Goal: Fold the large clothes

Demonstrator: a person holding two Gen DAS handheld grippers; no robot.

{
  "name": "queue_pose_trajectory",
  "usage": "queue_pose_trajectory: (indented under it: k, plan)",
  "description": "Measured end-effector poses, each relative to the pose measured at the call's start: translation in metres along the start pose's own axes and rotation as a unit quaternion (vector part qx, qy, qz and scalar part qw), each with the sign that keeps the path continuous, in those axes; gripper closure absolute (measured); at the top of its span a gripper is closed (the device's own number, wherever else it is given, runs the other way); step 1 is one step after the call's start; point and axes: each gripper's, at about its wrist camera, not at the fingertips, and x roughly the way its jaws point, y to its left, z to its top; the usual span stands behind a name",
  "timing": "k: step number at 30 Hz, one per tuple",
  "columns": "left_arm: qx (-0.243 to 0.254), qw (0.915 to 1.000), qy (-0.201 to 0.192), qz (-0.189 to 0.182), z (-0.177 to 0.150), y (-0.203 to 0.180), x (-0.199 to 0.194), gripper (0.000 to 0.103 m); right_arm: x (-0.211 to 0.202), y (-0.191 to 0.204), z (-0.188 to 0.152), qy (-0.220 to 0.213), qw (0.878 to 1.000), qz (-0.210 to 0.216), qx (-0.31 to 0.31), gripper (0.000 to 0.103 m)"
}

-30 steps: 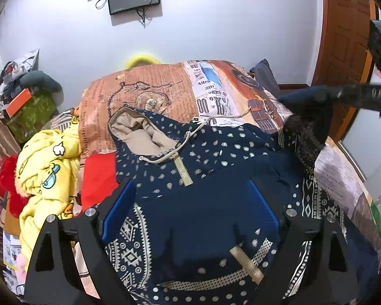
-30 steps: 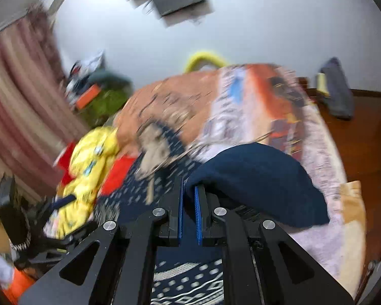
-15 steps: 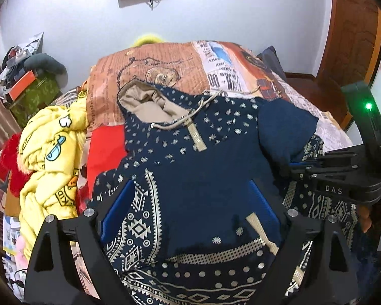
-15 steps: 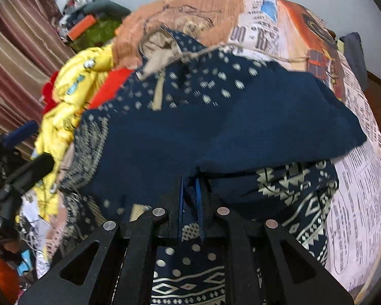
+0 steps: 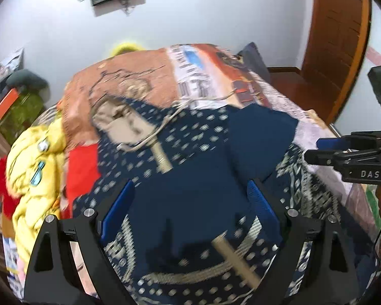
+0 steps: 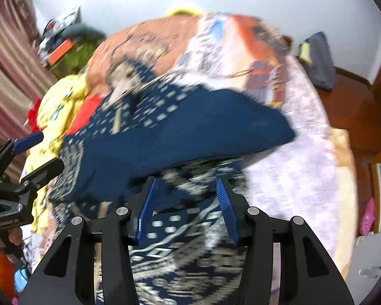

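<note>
Navy patterned hoodie (image 5: 190,190) flat on bed, one sleeve (image 5: 259,137) folded inward

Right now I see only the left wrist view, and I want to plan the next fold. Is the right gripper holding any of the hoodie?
Observer: No. The right wrist view shows the right gripper open, nothing between its fingers, over the patterned hem of the hoodie.
Operator: Is there anything on the floor on that side that I could step on?
Observer: Yes. A pink shoe lies on the floor beside the bed.
</note>
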Motion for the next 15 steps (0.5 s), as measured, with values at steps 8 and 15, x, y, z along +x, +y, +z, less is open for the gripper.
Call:
queue_pose_trajectory:
  k: [8,15]
  plan:
    - [0.055,0.9977,0.021,-0.033,0.041,-0.059,0.050,0.013,-0.004,-0.054,-0.006,-0.024,0.998,-0.057,0.030,0.051]
    - [0.158,0.9856,0.047,-0.038,0.049,-0.124,0.107,0.029,0.015,-0.087,-0.015,-0.004,0.997,-0.056,0.061,0.051]
